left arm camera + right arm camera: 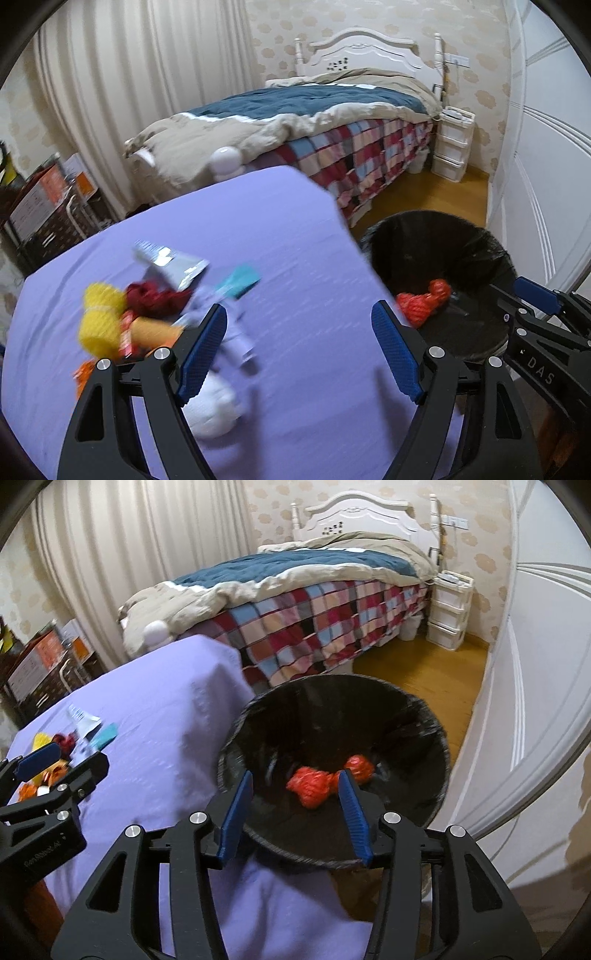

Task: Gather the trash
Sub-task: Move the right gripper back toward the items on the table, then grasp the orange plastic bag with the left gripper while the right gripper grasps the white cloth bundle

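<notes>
On the purple-covered table point(288, 229) lies a blurred pile of trash: a yellow net point(99, 317), a dark red net point(155, 301), a silver wrapper point(173, 264), a teal packet point(240, 280) and a white crumpled wad point(214, 410). My left gripper point(299, 314) stands open just right of the pile, with only cloth between its fingers. My right gripper point(295, 779) is open above the black-lined bin point(236, 738). An orange-red crumpled bag point(314, 786) lies loose inside the bin point(443, 236), also visible as the orange bag point(424, 302) in the left wrist view.
The bin stands on a wooden floor point(424, 672) at the table's right edge. Behind are a bed point(332, 110) with a checked cover, a white drawer unit point(452, 147) and a white wardrobe point(546, 147). Boxes and a shelf point(48, 206) crowd the far left.
</notes>
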### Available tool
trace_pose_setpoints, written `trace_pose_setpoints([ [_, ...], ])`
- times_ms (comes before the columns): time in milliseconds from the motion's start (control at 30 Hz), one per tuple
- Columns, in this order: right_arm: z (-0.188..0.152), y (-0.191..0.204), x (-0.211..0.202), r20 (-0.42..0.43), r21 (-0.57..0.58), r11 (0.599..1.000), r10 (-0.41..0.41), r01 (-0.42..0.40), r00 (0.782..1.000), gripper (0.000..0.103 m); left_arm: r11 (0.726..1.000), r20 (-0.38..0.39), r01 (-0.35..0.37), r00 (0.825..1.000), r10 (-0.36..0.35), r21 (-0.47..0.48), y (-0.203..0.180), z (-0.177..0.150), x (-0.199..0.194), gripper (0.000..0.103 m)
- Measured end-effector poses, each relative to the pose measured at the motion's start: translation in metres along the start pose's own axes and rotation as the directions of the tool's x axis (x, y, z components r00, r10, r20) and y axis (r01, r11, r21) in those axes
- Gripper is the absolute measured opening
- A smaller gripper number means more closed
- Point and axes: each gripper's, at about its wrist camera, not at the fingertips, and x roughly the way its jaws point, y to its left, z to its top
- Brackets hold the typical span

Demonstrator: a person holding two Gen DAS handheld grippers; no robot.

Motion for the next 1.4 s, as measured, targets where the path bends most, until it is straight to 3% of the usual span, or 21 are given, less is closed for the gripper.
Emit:
trace_pose_setpoints([
  [367,-0.016,0.060,-0.018,-0.011,-0.099,0.991,0.085,-0.085,0.996,0.052,0.991,-0.021,-0.093,0.996,0.091,-0.098,0.070,-0.044,-0.033,0.078],
  [700,-0.029,0.117,-0.025,-0.042,-0.203,0.966,0.155,-0.160,0.987,0.052,0.958,-0.073,-0.187,0.982,0.175,-0.219,0.137,-0.078,-0.040,0.078],
  [1100,-0.035,0.149,-0.017,-0.078,-0.264,0.946,0.174,-0.189,0.982,0.053,0.946,-0.131,-0.172,0.981,0.141,-0.274,0.165,-0.084,-0.019,0.078],
  [1233,-0.035,0.155,-0.015,-0.086,-0.272,0.942,0.180,-0.197,0.980,0.053,0.950,-0.133,-0.167,0.982,0.136,-0.263,0.164,-0.083,-0.016,0.066],
  [1400,-0.037,0.161,-0.014,-0.090,-0.284,0.937,0.186,-0.204,0.978,0.053,0.952,-0.154,-0.147,0.982,0.108,-0.268,0.167,-0.086,-0.010,0.041],
])
